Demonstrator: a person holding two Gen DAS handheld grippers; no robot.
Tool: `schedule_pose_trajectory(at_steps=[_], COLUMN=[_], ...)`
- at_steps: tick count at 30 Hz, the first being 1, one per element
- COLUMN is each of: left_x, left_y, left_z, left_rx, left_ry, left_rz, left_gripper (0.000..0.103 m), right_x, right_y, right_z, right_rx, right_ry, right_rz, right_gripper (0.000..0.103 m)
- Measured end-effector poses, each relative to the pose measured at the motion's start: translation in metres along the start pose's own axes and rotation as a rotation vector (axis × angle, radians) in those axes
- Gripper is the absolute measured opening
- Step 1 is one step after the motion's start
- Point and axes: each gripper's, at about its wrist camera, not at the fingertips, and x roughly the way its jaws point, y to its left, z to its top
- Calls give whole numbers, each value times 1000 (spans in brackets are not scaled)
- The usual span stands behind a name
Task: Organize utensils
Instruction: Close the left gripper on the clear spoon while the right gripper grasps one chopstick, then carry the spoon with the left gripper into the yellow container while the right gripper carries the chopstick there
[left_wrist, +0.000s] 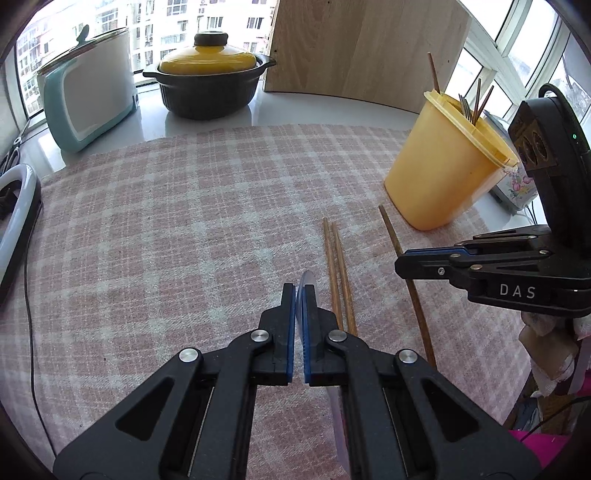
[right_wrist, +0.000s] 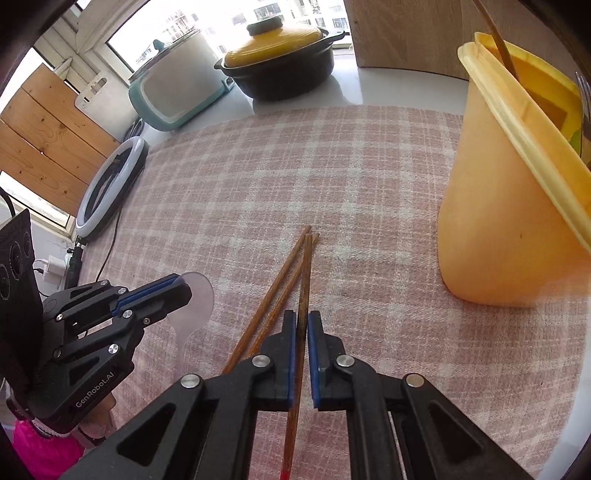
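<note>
My left gripper is shut on a clear plastic spoon, held edge-on just above the checked cloth; the spoon's round bowl shows in the right wrist view. My right gripper is shut on a dark wooden chopstick, which shows in the left wrist view. A pair of lighter chopsticks lies on the cloth between the grippers, also in the right wrist view. The yellow utensil holder stands at the right with chopsticks and a fork in it; it is close in the right wrist view.
A pink checked cloth covers the table. At the back stand a teal-and-white cooker, a black pot with a yellow lid and a wooden board. A ring light lies at the left edge.
</note>
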Motion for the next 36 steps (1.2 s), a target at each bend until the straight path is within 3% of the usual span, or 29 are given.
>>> schedule_pose_trajectory(at_steps=[14, 19, 28, 36], left_x=[-80, -98, -102, -78], left_y=[-19, -33, -59, -88], left_z=[30, 44, 74, 110], left_rx=[-9, -5, 7, -8], left_ry=[-220, -318, -399, -434], left_rz=[-12, 0, -17, -53], left_gripper=[0, 0, 0, 0], right_x=[-102, -132, -177, -218], right_y=[18, 13, -9, -43], right_z=[-3, -3, -6, 3], right_rx=[-111, -95, -74, -55], right_ry=[-236, -305, -378, -404], right_rz=[5, 18, 17, 28], right_gripper=[3, 3, 3, 3])
